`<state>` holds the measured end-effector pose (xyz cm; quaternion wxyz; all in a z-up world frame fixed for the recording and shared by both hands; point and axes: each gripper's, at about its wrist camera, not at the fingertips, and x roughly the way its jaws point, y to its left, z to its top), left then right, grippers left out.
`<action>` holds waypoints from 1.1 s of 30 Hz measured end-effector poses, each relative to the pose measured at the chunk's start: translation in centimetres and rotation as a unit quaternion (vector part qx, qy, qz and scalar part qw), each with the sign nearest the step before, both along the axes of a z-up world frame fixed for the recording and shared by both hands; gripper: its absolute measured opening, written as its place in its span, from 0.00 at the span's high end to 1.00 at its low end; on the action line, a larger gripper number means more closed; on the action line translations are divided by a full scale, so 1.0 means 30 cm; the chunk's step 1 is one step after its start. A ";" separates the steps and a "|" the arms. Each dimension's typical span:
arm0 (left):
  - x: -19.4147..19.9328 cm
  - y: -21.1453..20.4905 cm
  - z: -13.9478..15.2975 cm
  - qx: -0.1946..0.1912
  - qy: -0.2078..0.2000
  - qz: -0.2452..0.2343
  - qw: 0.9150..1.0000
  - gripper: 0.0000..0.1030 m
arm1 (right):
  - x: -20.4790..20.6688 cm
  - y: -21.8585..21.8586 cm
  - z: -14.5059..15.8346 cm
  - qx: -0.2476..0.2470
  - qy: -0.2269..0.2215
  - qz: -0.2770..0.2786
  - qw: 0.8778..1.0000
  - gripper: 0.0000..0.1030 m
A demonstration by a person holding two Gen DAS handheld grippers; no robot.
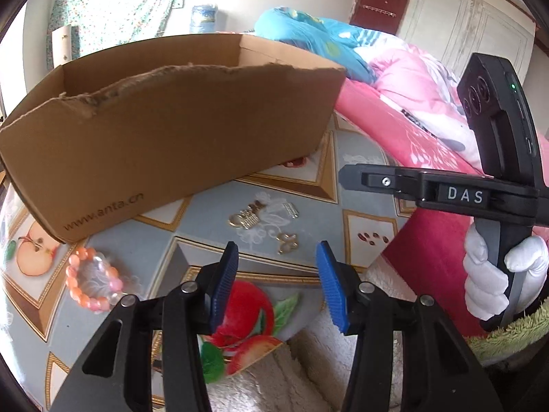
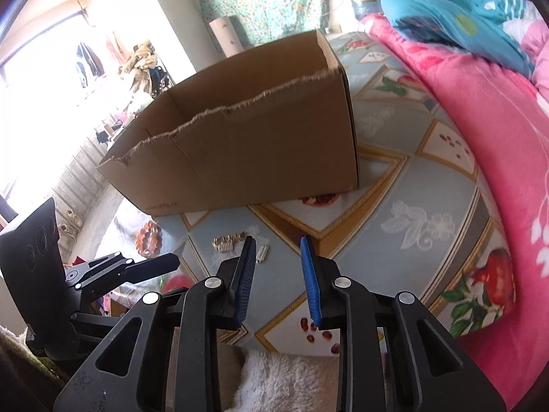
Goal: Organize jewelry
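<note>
A brown cardboard box point(image 1: 164, 127) with a torn rim stands on the fruit-patterned cloth point(image 1: 212, 213); it also shows in the right wrist view point(image 2: 260, 151). In front of it lie a gold comb clip with rings point(image 1: 246, 219), a small silver clip point(image 1: 291, 210), a gold flower piece point(image 1: 287, 242) and an orange-pink bead bracelet point(image 1: 92, 279). My left gripper point(image 1: 277, 267) is open and empty above the cloth, just short of the gold pieces. My right gripper point(image 2: 278, 267) is open and empty, close to the silver clip point(image 2: 263, 253) and gold comb point(image 2: 227, 243). The bracelet point(image 2: 148, 238) lies left.
A pink quilt point(image 2: 480, 110) and a blue blanket point(image 1: 308, 37) are piled on the right. A white fluffy rug point(image 2: 288, 381) lies at the near edge. The right gripper's body point(image 1: 446, 192) and gloved hand point(image 1: 494, 274) stand at the right of the left view.
</note>
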<state>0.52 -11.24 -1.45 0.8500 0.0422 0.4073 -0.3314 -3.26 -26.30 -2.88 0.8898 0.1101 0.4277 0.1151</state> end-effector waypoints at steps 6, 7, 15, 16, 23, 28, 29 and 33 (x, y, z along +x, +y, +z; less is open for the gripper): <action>-0.023 -0.058 -0.008 0.029 -0.014 -0.023 0.999 0.59 | -0.016 -0.003 -0.052 0.013 0.024 0.002 1.000 0.78; -0.024 -0.064 -0.007 0.030 -0.013 -0.021 0.999 0.60 | -0.017 0.001 -0.056 0.010 0.023 0.004 1.000 0.78; 0.006 -0.088 0.002 0.053 -0.032 -0.005 0.998 0.66 | -0.026 -0.030 -0.069 0.013 0.021 0.001 1.000 0.84; 0.019 -0.090 0.003 0.058 -0.036 -0.001 0.998 0.68 | -0.025 -0.030 -0.068 0.010 0.019 0.001 1.000 0.84; 0.115 -0.093 -0.006 0.069 -0.032 -0.003 0.997 0.78 | 0.011 -0.026 -0.078 0.021 0.019 0.006 1.000 0.84; 0.168 -0.090 -0.040 0.062 0.003 -0.010 0.998 0.78 | 0.024 -0.020 -0.087 0.022 0.027 0.007 0.999 0.84; 0.172 -0.083 -0.048 0.061 0.009 -0.008 0.998 0.78 | 0.026 -0.020 -0.089 0.022 0.030 0.006 0.999 0.84; 0.179 -0.043 -0.048 0.045 0.026 0.001 0.999 0.78 | 0.030 -0.015 -0.086 0.019 0.033 0.002 0.999 0.84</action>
